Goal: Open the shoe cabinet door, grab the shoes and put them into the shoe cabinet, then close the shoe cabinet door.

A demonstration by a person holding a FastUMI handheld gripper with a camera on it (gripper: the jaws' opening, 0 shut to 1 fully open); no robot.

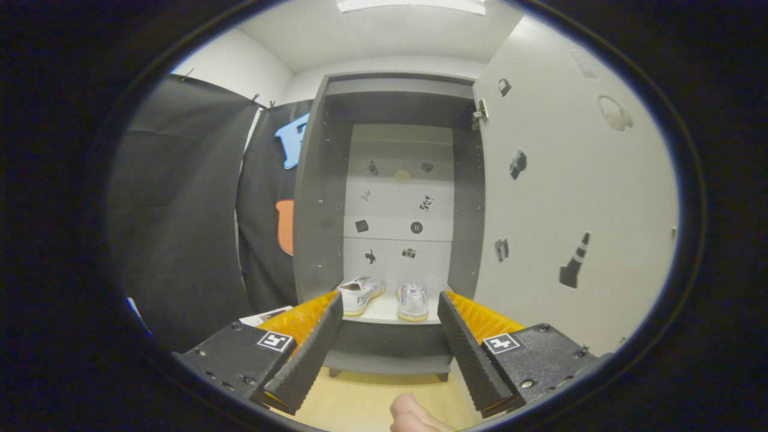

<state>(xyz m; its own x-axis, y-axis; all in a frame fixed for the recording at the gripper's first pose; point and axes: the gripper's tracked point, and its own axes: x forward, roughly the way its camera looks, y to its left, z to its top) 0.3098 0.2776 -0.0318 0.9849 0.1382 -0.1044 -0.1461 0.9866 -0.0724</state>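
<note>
Gripper [390,324] fingers stood apart, holding nothing, aimed at open shoe cabinet [312,198]. Both white sneakers sat on bottom shelf beyond fingertips: left sneaker [360,294] angled, right sneaker [413,300] toe-out near shelf front edge. Cabinet door [576,198] swung wide just beside right finger. Risks judged: door closing onto protruding toe; finger slipping off smooth door panel; door rebounding.

Bright ceiling light panel [411,5] overhead; cabinet [397,180] interior upper part shadowed; fisheye bending edges; focus sharp.
</note>
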